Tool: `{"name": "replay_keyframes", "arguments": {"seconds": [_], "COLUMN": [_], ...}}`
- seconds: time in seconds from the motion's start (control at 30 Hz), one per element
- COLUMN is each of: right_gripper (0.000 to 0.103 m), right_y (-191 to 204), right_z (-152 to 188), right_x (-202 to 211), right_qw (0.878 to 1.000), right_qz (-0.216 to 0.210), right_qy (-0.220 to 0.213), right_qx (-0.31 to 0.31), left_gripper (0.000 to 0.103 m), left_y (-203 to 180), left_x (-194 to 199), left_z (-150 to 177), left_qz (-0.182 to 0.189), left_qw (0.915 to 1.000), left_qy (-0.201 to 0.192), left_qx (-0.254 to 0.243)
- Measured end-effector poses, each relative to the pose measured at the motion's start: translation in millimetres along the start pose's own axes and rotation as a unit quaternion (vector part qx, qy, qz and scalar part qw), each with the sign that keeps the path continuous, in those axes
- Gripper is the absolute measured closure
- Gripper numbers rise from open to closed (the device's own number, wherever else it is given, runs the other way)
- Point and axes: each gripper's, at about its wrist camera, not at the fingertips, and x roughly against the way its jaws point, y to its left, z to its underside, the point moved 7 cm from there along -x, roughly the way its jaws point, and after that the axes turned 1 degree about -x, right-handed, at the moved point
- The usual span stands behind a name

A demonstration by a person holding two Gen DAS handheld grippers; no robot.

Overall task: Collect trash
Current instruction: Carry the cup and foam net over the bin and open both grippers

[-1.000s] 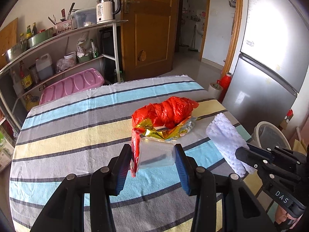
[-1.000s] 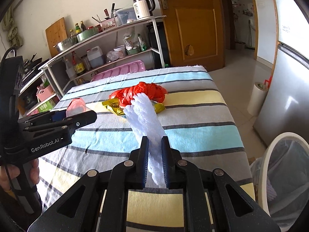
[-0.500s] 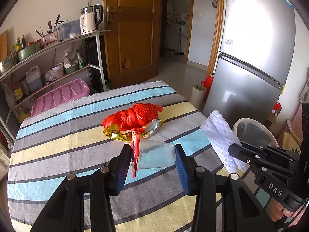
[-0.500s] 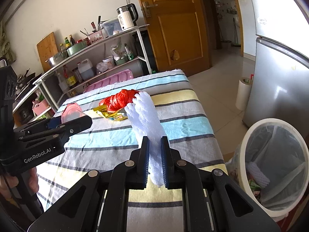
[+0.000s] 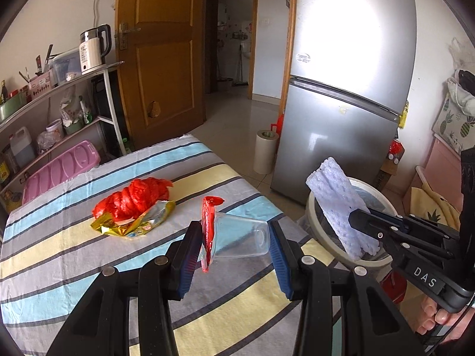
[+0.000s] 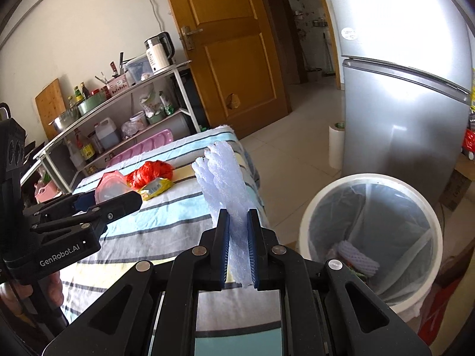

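Note:
My left gripper (image 5: pixel 234 246) is shut on a clear plastic cup (image 5: pixel 240 235) with a peeled red lid, held sideways over the striped table's right part. My right gripper (image 6: pixel 238 244) is shut on a white foam net sleeve (image 6: pixel 225 178), which sticks up from the jaws. In the left wrist view that foam sleeve (image 5: pixel 338 207) hangs over the white trash bin (image 5: pixel 311 207). The trash bin (image 6: pixel 308 222) stands on the floor just right of the table, lined with a bag, with another foam net inside. A red plastic bag (image 5: pixel 133 200) and a gold wrapper (image 5: pixel 139 225) lie mid-table.
A silver fridge (image 5: pixel 341 89) stands behind the bin, with a paper roll (image 5: pixel 264 151) on the floor beside it. A metal shelf rack (image 5: pixel 59 112) with a kettle and bottles runs along the left wall. A wooden door (image 5: pixel 160 59) is behind the table's far end.
Both grippers have swung right with their loads, off the table's middle toward the bin. The bin now shows fully in the right wrist view, and the foam sleeve is over its rim.

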Motion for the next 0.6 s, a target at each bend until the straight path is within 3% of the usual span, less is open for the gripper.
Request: {"name": "replay_keyframes", "arguments": {"seconds": [0.33,0.6], "right_gripper": [0.091,0.091], "right_y": [-69,-119], "right_z": [-2,7], "right_x": [33,40], "right_qw": [0.997,0.991], "right_qz": [0.066,0.116], "right_qy": [-0.019,-0.005], "right_qx": [-0.037,-0.066], "left_gripper": [0.057,0.057], "left_y": [-79,-142], "left_x": [-22,-56], "left_z": [-14,-8], "left_qz": [0.055,0.095], "left_qw": [0.9969,0.9913], "left_qy": [0.001,0.026], "left_qx": [-0.056,-0.088]}}
